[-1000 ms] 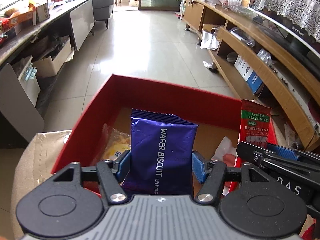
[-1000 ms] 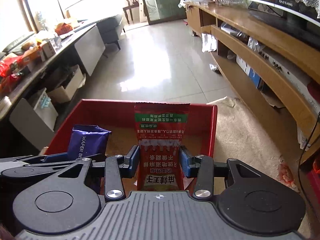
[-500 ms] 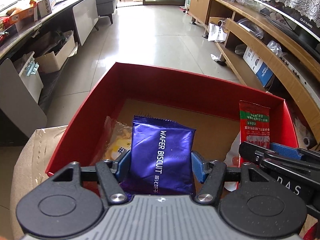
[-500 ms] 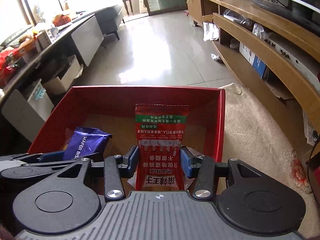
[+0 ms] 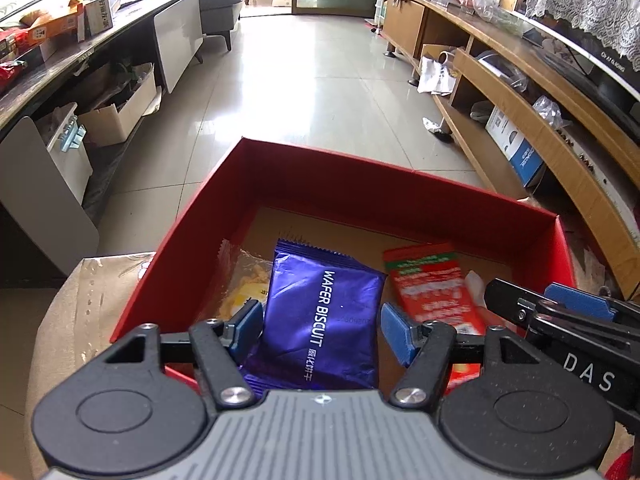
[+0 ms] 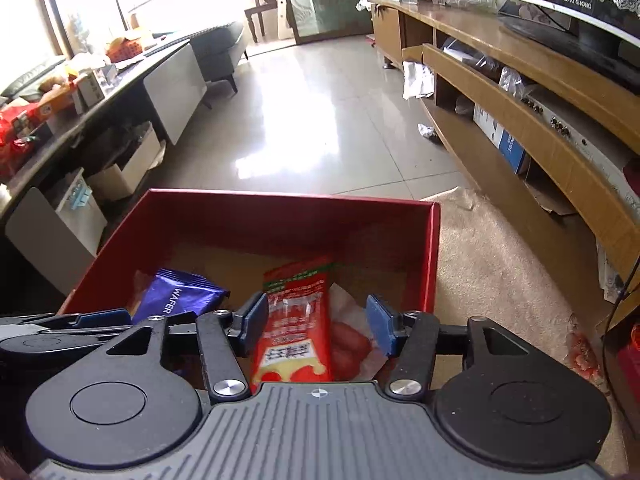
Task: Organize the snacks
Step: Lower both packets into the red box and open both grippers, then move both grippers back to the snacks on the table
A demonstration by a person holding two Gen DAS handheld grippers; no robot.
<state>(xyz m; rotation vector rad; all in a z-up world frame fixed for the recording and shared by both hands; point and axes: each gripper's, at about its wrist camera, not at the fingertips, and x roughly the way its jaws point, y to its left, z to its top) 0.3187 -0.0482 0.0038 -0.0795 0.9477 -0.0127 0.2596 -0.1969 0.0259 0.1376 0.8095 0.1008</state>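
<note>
Before you: a glossy purple foil wafer-biscuit packet (image 5: 320,312) and a shiny red plastic snack sachet (image 6: 294,328), both crinkled, lie in a matt red cardboard box (image 5: 360,184) with a bare brown paperboard floor. Your left gripper (image 5: 322,326) and right gripper (image 6: 316,320) show matt black plastic arms, blue pads, bright metal rivets — and ribbed grey housings. Beyond, polished floor tiles (image 6: 312,120) gleam; beside the box, rough beige cloth (image 6: 500,264).

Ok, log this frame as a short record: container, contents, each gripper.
container: red box, open top
contents: purple wafer pack, red pack, yellowish pack at left, sausage pack at right
left gripper: open, jaws either side of wafer pack
right gripper: open, red pack lies between jaws
</note>
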